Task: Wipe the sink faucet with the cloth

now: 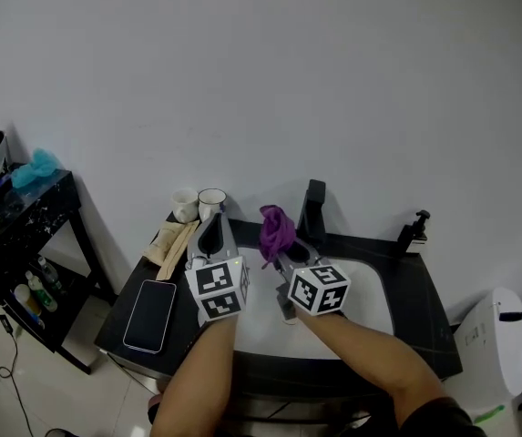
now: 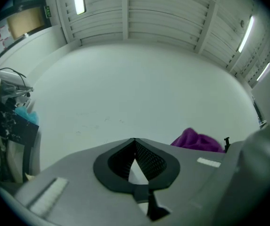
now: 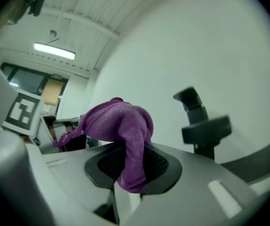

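Observation:
The black sink faucet [image 1: 313, 205] stands upright at the back rim of the white basin [image 1: 370, 303]. My right gripper [image 1: 283, 249] is shut on a purple cloth [image 1: 276, 229], which bunches above the jaws just left of the faucet. In the right gripper view the cloth [image 3: 120, 121] hangs down between the jaws of the gripper [image 3: 132, 166], and the faucet [image 3: 201, 122] rises to the right, apart from the cloth. My left gripper [image 1: 212, 228] hovers over the counter's left side, shut on nothing [image 2: 135, 143]. The cloth [image 2: 196, 141] shows at its right.
A phone [image 1: 150, 314] lies on the black counter's left end. Two white cups [image 1: 186, 205] [image 1: 211, 198] and a beige packet [image 1: 171, 239] sit behind it. A small black fitting [image 1: 415, 229] stands at the back right. A black shelf [image 1: 24, 235] stands left, a white appliance [image 1: 497, 340] right.

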The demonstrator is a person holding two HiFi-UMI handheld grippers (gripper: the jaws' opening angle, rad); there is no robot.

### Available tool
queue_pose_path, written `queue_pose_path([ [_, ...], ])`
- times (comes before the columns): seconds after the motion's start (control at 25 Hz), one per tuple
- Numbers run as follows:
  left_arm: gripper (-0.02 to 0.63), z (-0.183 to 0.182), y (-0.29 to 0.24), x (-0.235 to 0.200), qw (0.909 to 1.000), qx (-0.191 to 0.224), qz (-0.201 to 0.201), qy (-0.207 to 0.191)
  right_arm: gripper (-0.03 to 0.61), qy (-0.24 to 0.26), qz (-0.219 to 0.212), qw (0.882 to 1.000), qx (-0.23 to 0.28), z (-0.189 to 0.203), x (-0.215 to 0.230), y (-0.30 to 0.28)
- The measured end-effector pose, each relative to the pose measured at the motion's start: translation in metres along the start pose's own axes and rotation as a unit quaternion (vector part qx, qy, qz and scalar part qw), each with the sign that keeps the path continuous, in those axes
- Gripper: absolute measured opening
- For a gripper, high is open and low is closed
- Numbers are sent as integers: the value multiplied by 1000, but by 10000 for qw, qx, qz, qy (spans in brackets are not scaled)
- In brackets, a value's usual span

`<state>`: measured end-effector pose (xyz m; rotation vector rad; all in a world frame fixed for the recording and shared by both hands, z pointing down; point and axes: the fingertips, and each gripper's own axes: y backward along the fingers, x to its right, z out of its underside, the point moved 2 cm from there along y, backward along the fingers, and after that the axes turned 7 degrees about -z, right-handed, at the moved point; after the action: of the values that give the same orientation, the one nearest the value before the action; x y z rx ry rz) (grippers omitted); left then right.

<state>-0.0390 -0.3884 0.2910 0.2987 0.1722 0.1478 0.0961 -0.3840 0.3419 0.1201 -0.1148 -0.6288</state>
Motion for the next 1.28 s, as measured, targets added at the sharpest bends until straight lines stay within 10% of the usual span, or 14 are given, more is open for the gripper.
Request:
queue_pose_path([
  [0.32,17,24,-1,47,9938,-405,823,-630,84,1596,-390,9841,673,-95,5,106],
  [0.72,18,56,9,94,9797,-1006,1555,-763,86,1041,1423,9837,-356,-37,114,156],
  [1.28,18,57,4,87,9801,-1004,1394,-993,81,1192,1363,9825,-439,-31,116,151],
])
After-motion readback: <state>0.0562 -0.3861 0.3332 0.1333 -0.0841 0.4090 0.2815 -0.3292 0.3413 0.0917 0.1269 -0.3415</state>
